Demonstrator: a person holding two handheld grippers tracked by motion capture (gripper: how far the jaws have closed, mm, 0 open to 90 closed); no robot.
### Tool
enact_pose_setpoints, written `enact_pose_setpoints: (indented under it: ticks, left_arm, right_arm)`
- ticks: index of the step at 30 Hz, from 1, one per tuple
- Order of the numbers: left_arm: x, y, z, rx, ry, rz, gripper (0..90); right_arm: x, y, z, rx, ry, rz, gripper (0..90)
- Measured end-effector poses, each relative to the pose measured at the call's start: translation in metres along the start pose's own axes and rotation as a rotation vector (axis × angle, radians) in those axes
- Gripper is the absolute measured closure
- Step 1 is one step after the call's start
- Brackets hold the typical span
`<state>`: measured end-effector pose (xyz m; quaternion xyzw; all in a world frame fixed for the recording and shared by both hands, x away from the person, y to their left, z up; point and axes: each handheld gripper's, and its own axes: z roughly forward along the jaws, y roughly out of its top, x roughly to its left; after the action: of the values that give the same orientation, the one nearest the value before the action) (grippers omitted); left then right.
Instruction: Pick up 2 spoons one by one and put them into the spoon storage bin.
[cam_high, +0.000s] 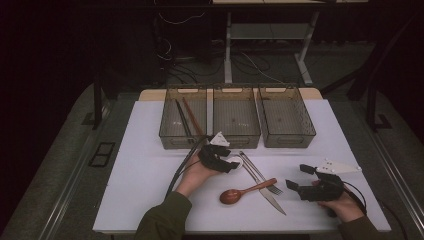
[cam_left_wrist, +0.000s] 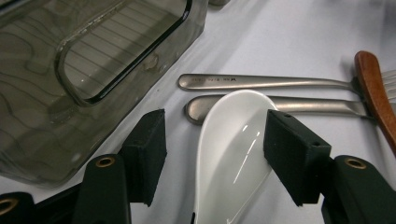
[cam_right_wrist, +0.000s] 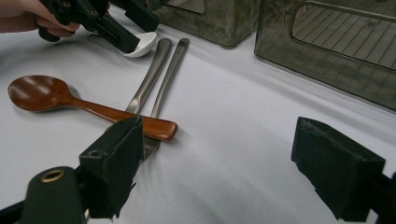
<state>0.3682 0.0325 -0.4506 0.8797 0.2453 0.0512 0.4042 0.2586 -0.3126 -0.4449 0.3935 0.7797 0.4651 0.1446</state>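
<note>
- A white ceramic soup spoon (cam_left_wrist: 231, 154) is lying on the table just in front of the middle bin, at about twelve o'clock from the person's left hand. It is glossy, with a deep rounded bowl that is catching a streak of light.
- The left gripper (cam_high: 223, 161) is hovering over this spoon with its jaws apart. In the left gripper view the right pad is sitting at the bowl's edge, while the left pad is standing clear of it, with white table showing between.
- The right gripper (cam_high: 299, 177) is resting at about four o'clock on the table, jaws spread wide with nothing between them.
- A steel fork (cam_left_wrist: 266, 82) and a steel knife (cam_left_wrist: 303, 105) are lying side by side (brushed, matte handles), their handle ends just past the spoon's bowl tip.
- A wooden spoon (cam_high: 243, 192), reddish brown and polished, is lying across the fork and knife, its bowl pointing toward eight o'clock.
- The table (cam_high: 150, 130) is carrying a smooth white covering.
- Three smoky, see-through plastic bins (cam_high: 235, 117) are standing in a row at twelve o'clock, each rectangular with a cut-out handle; the left bin is holding chopsticks (cam_high: 187, 120).
- The room beyond is sitting in darkness, with cables (cam_high: 252, 62) trailing on grey floor beneath another table's legs.
</note>
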Motion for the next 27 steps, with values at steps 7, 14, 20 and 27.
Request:
enact_pose_setpoints:
  ticks: [7, 14, 20, 27]
  left_arm:
    - [-0.002, -0.001, 0.001, 0.019, 0.0, 0.016, 40.4]
    - [-0.005, 0.0, 0.0, 0.034, -0.023, 0.058, 48.4]
    - [-0.01, 0.001, 0.0, 0.04, -0.053, 0.086, 59.9]
    - [-0.015, 0.001, -0.004, 0.053, -0.019, 0.148, 68.8]
  right_arm:
    - [0.0, 0.0, 0.0, 0.0, -0.002, -0.001, 16.6]
    - [0.0, 0.0, 0.0, 0.0, -0.002, -0.001, 16.6]
    - [0.0, 0.0, 0.0, -0.002, -0.003, 0.0, 16.6]
    - [0.0, 0.0, -0.001, -0.008, -0.004, 0.004, 16.6]
